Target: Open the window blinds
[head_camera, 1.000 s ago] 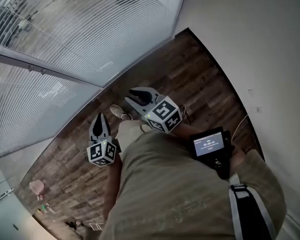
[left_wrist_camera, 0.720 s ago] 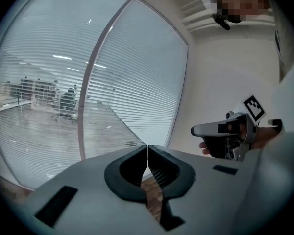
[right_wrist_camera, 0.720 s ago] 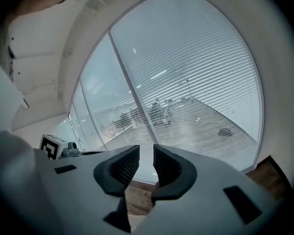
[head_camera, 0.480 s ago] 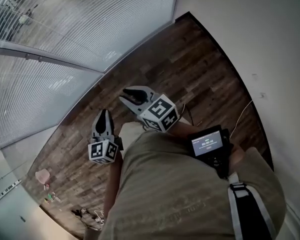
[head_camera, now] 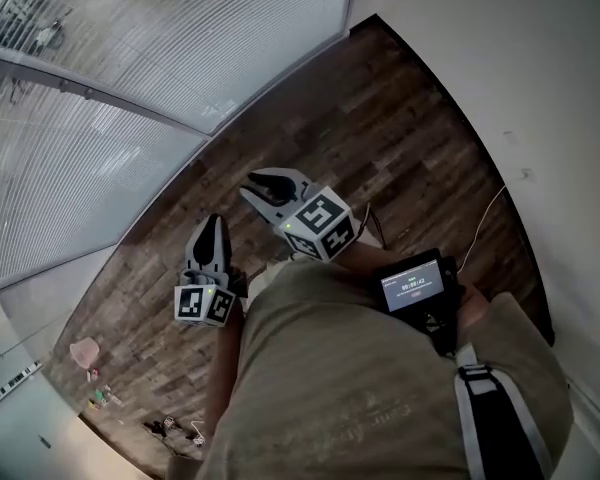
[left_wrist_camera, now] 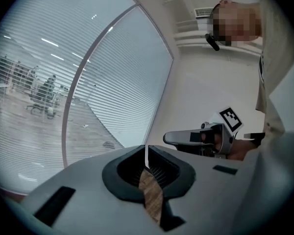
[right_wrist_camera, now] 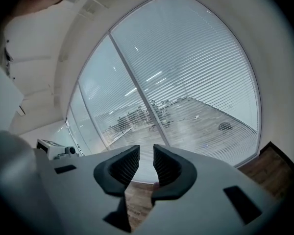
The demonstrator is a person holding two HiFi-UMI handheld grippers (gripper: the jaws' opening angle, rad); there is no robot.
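I read left gripper [left_wrist_camera: 146, 153]: jaws pressed together, nothing between. Right gripper [right_wrist_camera: 146, 155]: jaws narrowly apart, empty. Blinds [right_wrist_camera: 196, 77] ahead, well beyond tips, slats down across glass.

Dark brown wood-plank floor [head_camera: 380, 118] with small clutter.
At its near left lie a small pink object [head_camera: 83, 351], a scatter of tiny items [head_camera: 98, 396] too small to identify, and a dark tangle [head_camera: 165, 430]. A thin white cable [head_camera: 480, 228] trails near the right edge.

blinds [head_camera: 130, 68]: edge-cropped | pink floor item [head_camera: 84, 350]: possibly cloth, too small
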